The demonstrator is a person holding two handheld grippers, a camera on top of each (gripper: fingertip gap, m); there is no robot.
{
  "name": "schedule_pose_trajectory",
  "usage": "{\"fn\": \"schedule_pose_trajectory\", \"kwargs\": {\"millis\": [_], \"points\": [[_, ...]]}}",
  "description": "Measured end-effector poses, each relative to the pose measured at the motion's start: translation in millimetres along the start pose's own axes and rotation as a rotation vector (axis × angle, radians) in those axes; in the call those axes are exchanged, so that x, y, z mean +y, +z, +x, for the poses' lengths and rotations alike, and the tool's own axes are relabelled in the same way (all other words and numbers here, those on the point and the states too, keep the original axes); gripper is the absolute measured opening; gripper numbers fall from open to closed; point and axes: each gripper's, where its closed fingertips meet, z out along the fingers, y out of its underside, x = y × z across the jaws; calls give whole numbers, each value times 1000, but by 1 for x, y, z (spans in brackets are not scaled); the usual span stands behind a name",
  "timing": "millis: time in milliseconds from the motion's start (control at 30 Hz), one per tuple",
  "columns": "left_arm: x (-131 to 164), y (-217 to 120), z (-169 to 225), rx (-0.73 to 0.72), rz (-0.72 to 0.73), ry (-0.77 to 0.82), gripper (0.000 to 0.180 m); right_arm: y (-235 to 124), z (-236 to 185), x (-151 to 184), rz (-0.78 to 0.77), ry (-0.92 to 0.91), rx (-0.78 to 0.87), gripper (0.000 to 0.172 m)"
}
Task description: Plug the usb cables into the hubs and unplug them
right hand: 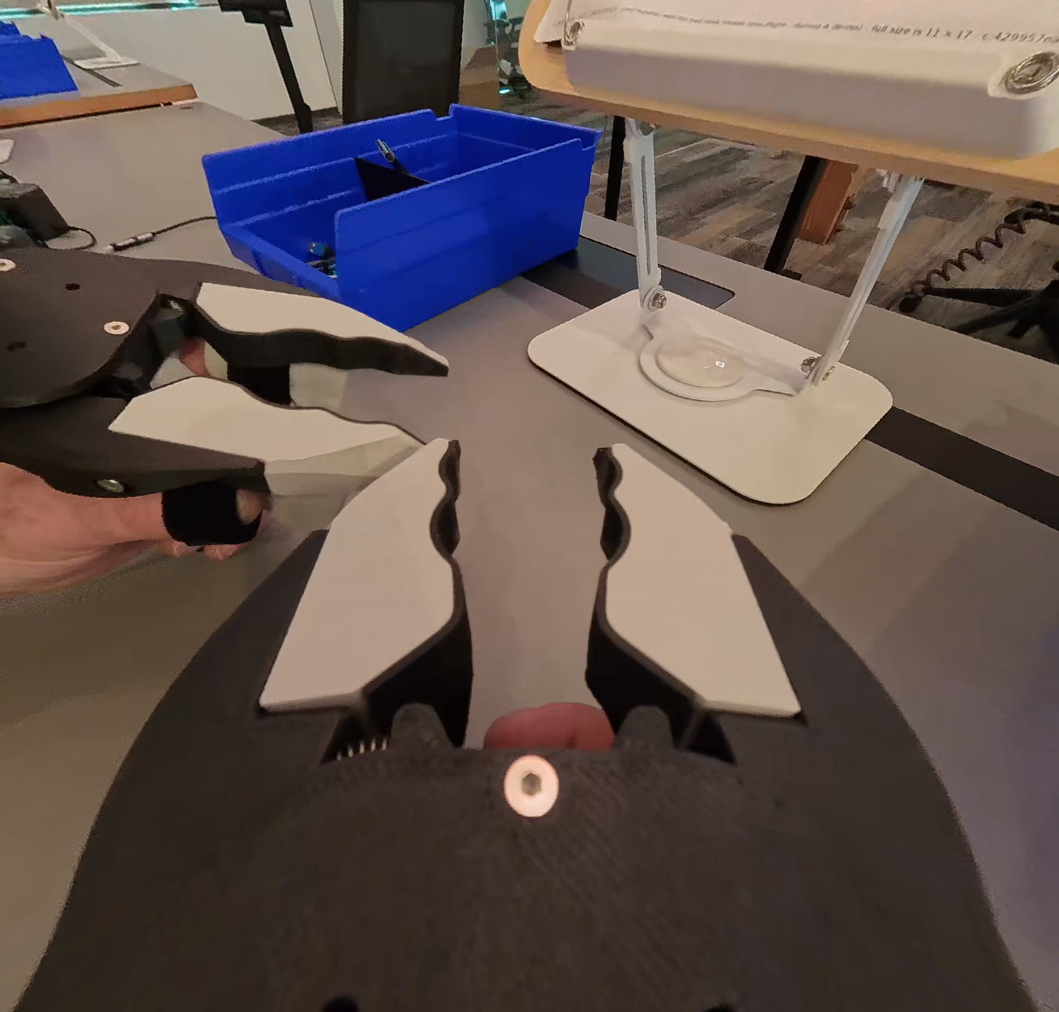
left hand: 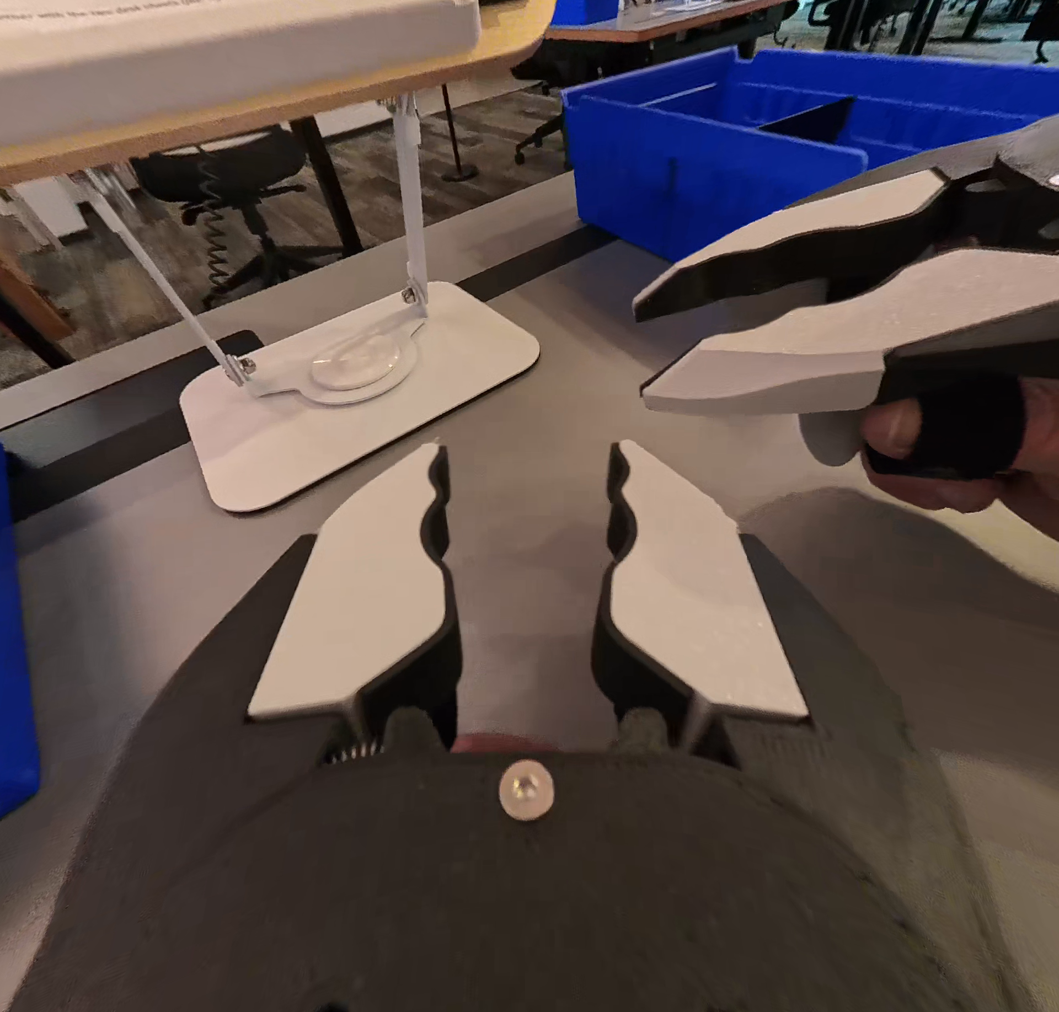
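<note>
No hub in view; the only cable-like items are small connector ends in the blue bin (right hand: 401, 222), upper left of the right wrist frame, too small to identify surely. A second blue bin (left hand: 773, 142) sits upper right of the left wrist frame.

Left gripper (left hand: 527, 451) and right gripper (right hand: 524, 451): two in all, both with fingers spread, nothing between them, over bare grey table (right hand: 516, 400).

One white stand (right hand: 716, 406) carries an instruction sheet.

Step judged: the start, nothing picked up. The next move likely calls for reaching into a bin for cable and hub.
</note>
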Motion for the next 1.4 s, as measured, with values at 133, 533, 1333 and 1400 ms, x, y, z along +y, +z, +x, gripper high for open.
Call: {"fn": "schedule_pose_trajectory", "kwargs": {"millis": [133, 533, 1333, 1400], "points": [[6, 12, 0, -4, -20, 35, 59, 9, 3, 12, 15, 0, -28, 50], [10, 36, -3, 26, -94, 12, 68, 3, 2, 8, 58, 8, -98, 54], [-61, -38, -118, -188, 49, 239, 45, 2, 2, 9, 54, 22, -124, 52], [-74, -52, -142, -225, 58, 275, 37, 2, 2, 9, 54, 23, -125, 52]]}}
